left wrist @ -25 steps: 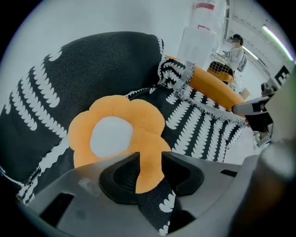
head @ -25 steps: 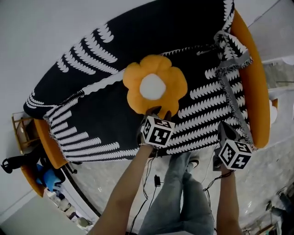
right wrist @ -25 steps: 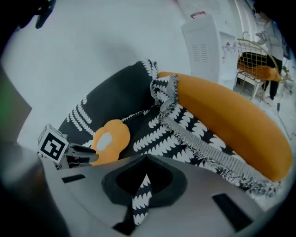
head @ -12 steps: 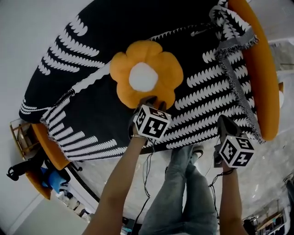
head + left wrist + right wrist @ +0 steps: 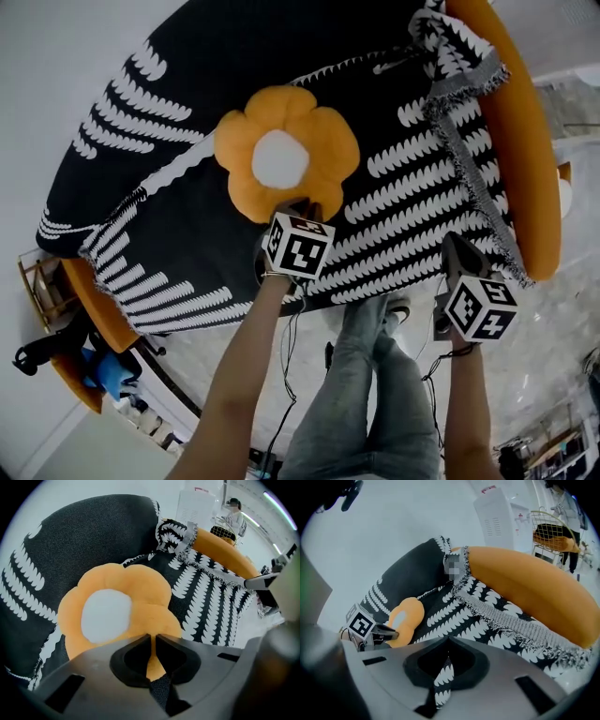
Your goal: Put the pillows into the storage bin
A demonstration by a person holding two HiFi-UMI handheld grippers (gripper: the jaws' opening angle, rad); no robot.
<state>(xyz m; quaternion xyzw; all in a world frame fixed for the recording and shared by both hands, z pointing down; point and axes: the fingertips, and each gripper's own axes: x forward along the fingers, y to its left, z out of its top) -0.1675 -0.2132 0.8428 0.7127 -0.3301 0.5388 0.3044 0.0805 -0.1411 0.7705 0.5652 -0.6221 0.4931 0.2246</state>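
We see a long orange upholstered sofa (image 5: pixel 525 141) with a black knitted blanket with white leaf-like stripes (image 5: pixel 187 75) spread over its seat and back. An orange flower-shaped plush pillow with a round white centre (image 5: pixel 281 155) lies flat on the blanket in the middle of the sofa seat.

Our left gripper (image 5: pixel 302 208) points steeply down over the front half of the sofa. Its jaws have just been closing and are clamped on the pillow petal nearest the sofa's front edge. In the left gripper view, a thin fold of orange plush is pinched between the two dark pads, leaving only a narrow slit.

Our right gripper (image 5: pixel 455 247) hangs over the sofa's front edge, toward the armrest end where the blanket's grey fringed border (image 5: pixel 506 607) crosses the seat. Its jaws are pressed together tip to tip with nothing between them, and only the blanket shows behind. It is well apart from the pillow.

Our legs in blue jeans (image 5: pixel 375 394) stand on the pale floor just in front of the sofa.
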